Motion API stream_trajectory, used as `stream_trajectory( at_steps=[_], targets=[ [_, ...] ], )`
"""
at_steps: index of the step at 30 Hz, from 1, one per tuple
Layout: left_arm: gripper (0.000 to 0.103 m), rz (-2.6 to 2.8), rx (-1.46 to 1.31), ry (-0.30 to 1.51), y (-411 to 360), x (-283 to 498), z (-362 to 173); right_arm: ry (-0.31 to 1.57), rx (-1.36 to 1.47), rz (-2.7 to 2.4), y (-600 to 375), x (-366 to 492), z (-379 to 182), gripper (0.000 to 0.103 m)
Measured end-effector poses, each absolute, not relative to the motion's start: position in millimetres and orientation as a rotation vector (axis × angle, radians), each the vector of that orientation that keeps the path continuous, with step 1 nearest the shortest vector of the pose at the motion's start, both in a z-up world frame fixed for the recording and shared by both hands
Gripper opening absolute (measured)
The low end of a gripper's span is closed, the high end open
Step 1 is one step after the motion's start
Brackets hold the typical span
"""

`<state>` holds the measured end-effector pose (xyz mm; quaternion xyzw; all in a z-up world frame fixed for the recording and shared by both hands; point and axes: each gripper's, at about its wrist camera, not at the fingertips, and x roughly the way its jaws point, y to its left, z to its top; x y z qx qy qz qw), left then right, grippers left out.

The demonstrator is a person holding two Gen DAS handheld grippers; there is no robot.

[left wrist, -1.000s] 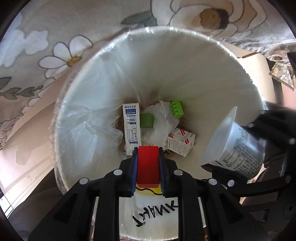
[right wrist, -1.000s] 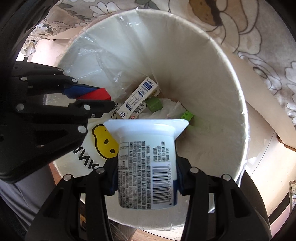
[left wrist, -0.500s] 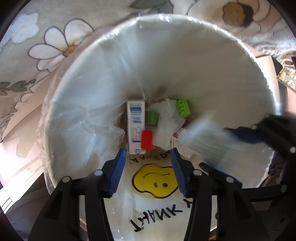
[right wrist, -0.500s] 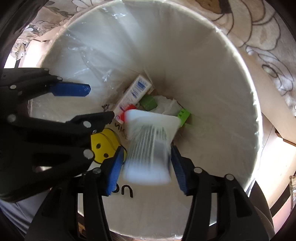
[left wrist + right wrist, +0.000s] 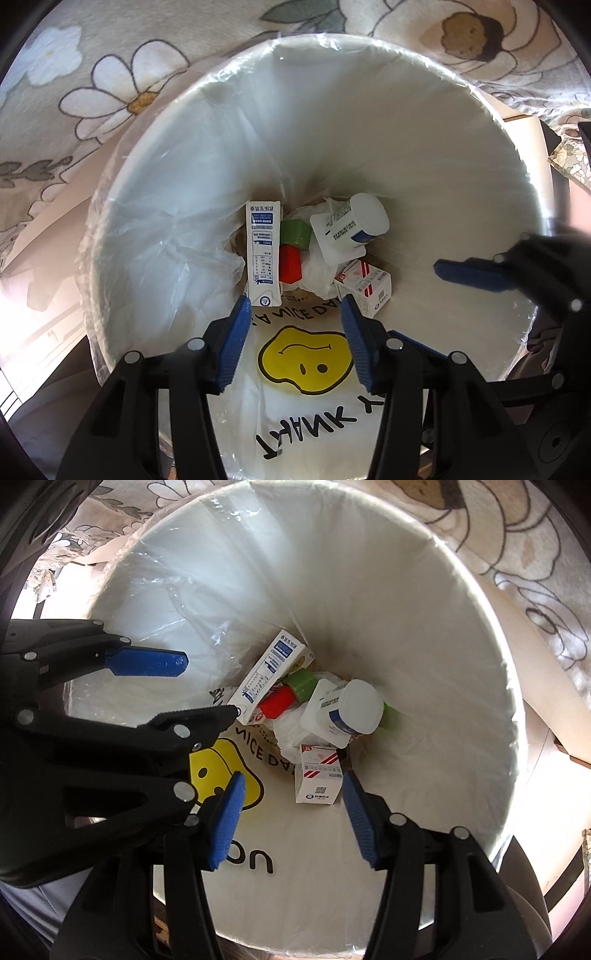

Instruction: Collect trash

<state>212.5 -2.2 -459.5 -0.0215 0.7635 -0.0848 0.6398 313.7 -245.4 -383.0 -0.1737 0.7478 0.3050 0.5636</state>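
Both grippers hang over a white trash bin (image 5: 480, 155) lined with a clear bag; the bin also fills the right wrist view (image 5: 461, 635). My left gripper (image 5: 295, 314) is open and empty. My right gripper (image 5: 291, 794) is open and empty. At the bottom lie a red block (image 5: 290, 264), a white yogurt cup (image 5: 351, 229), a tall white-and-blue carton (image 5: 262, 251), a green block (image 5: 295, 232) and a small red-and-white box (image 5: 365, 286). The right wrist view shows the cup (image 5: 343, 709) and the red block (image 5: 277, 703) too.
A white plastic bag with a yellow smiley (image 5: 304, 360) lies against the near wall of the bin. A floral cloth (image 5: 110, 85) surrounds the bin. The right gripper's blue finger (image 5: 469, 273) shows at the right of the left wrist view.
Both grippers opened. The red block dropped from the left one and the yogurt cup from the right one; both now lie at the bottom of the bin.
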Motion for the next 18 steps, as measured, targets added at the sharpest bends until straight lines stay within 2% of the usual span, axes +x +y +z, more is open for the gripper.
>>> stream_trajectory(
  at_steps=[9, 18],
  targets=[
    [0.053, -0.175, 0.032, 1.685, -5.9, 201.3, -433.1, 1.694, -0.428, 0.706, -248.0, 308.1, -355.7, 0.056],
    [0.055, -0.190, 0.050, 1.571, 3.8, 192.9, -374.4, 1.603, -0.497, 0.707, -254.9, 302.4, -313.3, 0.056]
  ],
)
